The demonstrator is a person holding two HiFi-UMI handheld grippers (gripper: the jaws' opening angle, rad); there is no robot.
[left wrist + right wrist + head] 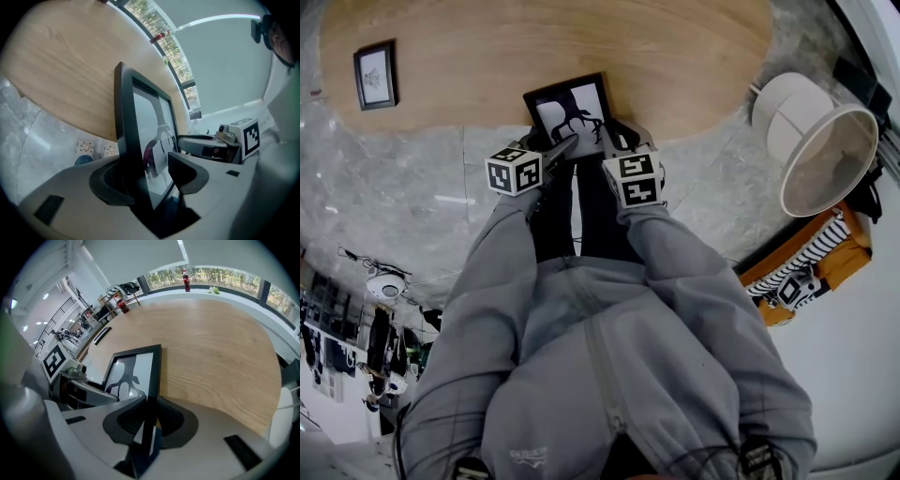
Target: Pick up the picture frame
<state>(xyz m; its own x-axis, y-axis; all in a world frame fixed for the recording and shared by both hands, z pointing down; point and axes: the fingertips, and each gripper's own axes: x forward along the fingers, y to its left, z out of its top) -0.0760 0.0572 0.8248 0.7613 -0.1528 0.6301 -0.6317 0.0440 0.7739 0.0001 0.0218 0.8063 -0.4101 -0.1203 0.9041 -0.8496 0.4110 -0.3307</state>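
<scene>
The right hand-held gripper (149, 416) clamps the black-rimmed picture frame (574, 108) over the oval wooden tabletop (675, 56). The left hand-held gripper (150, 173) straddles it, jaws apart. The lift seems done; next, the right carries it steadily alone.

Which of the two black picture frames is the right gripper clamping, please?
The larger black frame at the wooden table's near edge; the smaller one lies far left.

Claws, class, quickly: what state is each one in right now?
Left claw: open around the picture frame, not gripping it.
Right claw: closed on the picture frame's edge.
</scene>
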